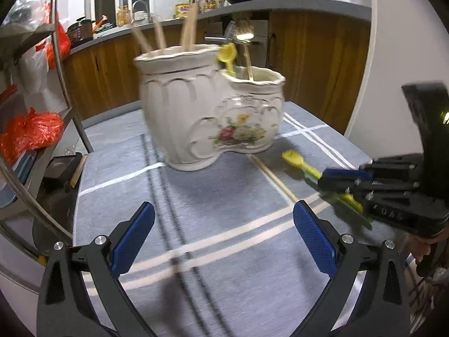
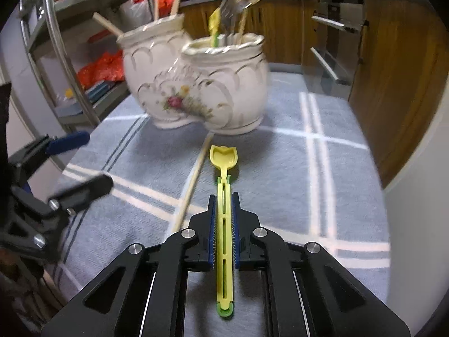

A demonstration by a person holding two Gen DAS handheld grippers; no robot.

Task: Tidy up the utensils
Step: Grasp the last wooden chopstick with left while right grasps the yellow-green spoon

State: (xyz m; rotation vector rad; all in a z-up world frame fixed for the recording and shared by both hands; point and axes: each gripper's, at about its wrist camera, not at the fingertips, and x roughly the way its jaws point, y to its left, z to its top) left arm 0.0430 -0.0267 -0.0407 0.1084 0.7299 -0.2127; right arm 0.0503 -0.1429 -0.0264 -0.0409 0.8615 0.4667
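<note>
A white ceramic double holder (image 1: 207, 106) with a flower print stands on the table; it also shows in the right wrist view (image 2: 196, 84). Its taller pot holds wooden chopsticks (image 1: 160, 35). Its lower pot holds a yellow spoon (image 1: 226, 54), forks and a metal spoon. My right gripper (image 2: 224, 196) is shut on a yellow plastic spoon (image 2: 224, 163), bowl pointing at the holder; it appears at the right in the left wrist view (image 1: 325, 175). A single wooden chopstick (image 2: 192, 185) lies on the cloth beside it. My left gripper (image 1: 223, 219) is open and empty above the cloth.
The table carries a grey cloth with white stripes (image 1: 213, 233). A metal shelf rack with red bags (image 1: 31, 132) stands to the left. Wooden kitchen cabinets (image 1: 317, 56) and a worktop with pots lie behind. A white wall edge (image 2: 415, 196) is close on the right.
</note>
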